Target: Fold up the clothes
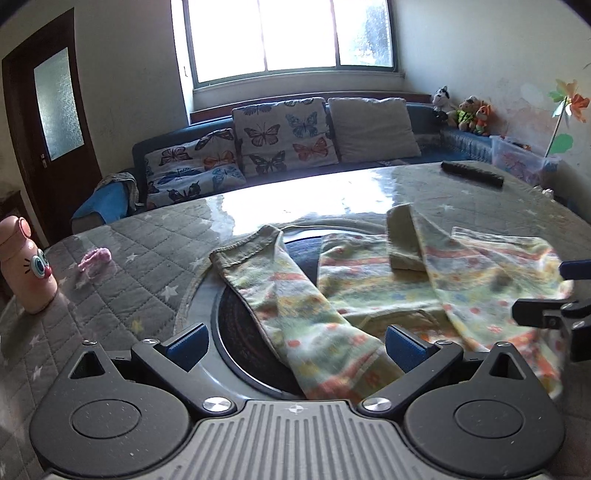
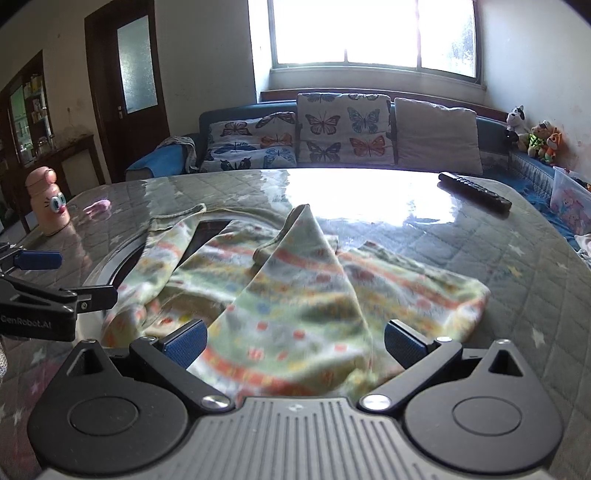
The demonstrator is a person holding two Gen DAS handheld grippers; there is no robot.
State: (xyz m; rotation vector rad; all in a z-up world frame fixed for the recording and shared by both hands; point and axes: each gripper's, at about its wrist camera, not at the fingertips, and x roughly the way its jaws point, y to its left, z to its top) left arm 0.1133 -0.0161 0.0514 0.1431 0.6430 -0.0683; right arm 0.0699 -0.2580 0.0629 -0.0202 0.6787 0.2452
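The patterned garment (image 2: pixel 295 288) lies rumpled on the quilted table (image 2: pixel 517 258), one sleeve (image 1: pixel 295 306) thrown out to the left and another doubled back over the body — half-folded or half-spread, I cannot say which. The left gripper (image 1: pixel 295 347) and right gripper (image 2: pixel 295 339) both hang spread wide above the near edge, gripping nothing. A remote (image 2: pixel 474 192) and pink bottle (image 1: pixel 26 266) sit well clear.

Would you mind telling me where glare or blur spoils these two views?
Left wrist view: window blown out, glare on the table, garment soft near the lens. Right wrist view: stronger glare across the table, garment smeared; fisheye bends both tables' edges.
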